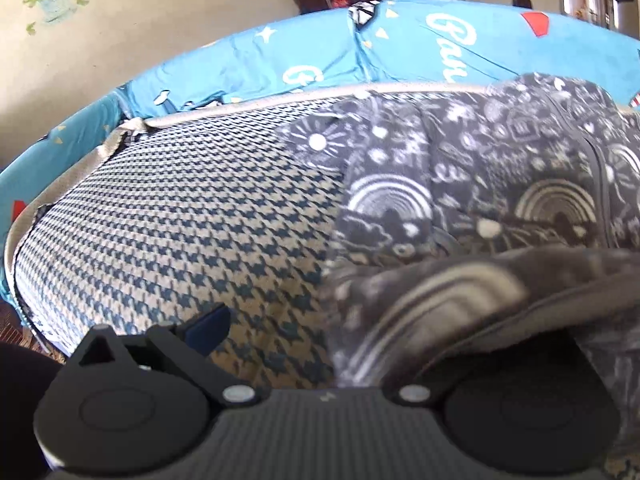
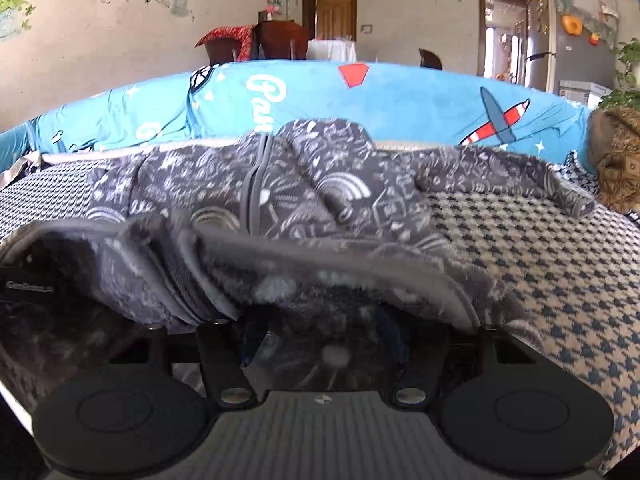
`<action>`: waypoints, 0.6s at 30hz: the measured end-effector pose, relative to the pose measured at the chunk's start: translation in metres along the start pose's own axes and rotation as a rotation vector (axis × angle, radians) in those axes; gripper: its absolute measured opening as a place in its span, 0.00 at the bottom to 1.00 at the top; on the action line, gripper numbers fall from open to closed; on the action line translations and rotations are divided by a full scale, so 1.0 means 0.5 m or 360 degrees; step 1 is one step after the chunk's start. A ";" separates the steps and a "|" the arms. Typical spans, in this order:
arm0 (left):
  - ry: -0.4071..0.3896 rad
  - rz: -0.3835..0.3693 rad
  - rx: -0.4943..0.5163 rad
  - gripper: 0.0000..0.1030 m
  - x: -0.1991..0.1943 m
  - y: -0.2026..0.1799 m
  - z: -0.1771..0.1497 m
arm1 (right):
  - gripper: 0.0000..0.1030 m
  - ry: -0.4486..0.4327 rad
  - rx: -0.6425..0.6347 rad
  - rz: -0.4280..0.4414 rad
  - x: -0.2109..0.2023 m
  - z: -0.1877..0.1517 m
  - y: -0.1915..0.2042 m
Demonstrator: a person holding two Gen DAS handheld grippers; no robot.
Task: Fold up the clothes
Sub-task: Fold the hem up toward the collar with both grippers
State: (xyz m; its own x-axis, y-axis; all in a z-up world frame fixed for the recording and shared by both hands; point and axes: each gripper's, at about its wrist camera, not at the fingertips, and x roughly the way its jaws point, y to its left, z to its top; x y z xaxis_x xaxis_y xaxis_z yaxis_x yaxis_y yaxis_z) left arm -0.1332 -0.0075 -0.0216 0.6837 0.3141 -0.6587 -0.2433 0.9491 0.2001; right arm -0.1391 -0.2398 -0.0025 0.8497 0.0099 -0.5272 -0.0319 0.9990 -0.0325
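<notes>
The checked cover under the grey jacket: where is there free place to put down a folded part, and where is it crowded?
Free: the checked cover left of the grey jacket, up to the blue cushion; also its near right part, below the sleeve. Crowded: the middle, where the jacket lies bunched over both grippers.

The black two-finger left gripper (image 1: 320, 332) (lower frame) gapes wide; the matching right gripper (image 2: 320, 320) seems parted, fingers half-hidden.

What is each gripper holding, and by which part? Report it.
Both grippers appear to hold the grey patterned garment by its near edge, the hem draped over the jaws: left gripper at one end, right gripper at the other. The fabric hides both holds.
</notes>
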 end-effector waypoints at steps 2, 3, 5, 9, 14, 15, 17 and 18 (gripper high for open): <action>-0.0013 0.0026 -0.0049 1.00 0.002 0.012 0.009 | 0.57 0.0004 -0.0011 -0.0009 0.008 0.003 0.001; -0.0012 0.0034 -0.0067 1.00 0.004 0.016 0.014 | 0.57 0.0019 -0.0015 -0.0011 0.010 0.002 0.002; 0.0000 0.0050 -0.0083 1.00 0.011 0.021 0.022 | 0.57 0.0049 -0.0024 -0.0017 0.014 -0.001 0.003; 0.0015 0.0079 -0.0106 1.00 0.015 0.027 0.022 | 0.58 0.0093 -0.0026 -0.0026 0.018 -0.004 0.001; -0.0042 0.0136 -0.0147 1.00 0.004 0.052 0.038 | 0.56 0.0060 -0.0029 -0.0062 0.014 0.003 -0.011; -0.0058 0.0156 -0.0154 1.00 -0.001 0.059 0.043 | 0.56 0.0022 -0.0049 -0.0093 0.009 0.006 -0.010; -0.0087 0.0187 -0.0167 1.00 -0.013 0.073 0.050 | 0.56 -0.0084 -0.0078 -0.0163 -0.007 0.015 -0.009; -0.0091 0.0185 -0.0171 1.00 -0.018 0.079 0.053 | 0.56 -0.0124 -0.0083 -0.0186 -0.014 0.020 -0.010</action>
State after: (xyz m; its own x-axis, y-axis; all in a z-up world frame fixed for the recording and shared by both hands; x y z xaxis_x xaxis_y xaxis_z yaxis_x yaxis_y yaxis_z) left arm -0.1306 0.0277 0.0114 0.6841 0.4251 -0.5927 -0.3928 0.8994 0.1918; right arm -0.1399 -0.2447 0.0098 0.8874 -0.1007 -0.4498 0.0441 0.9899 -0.1347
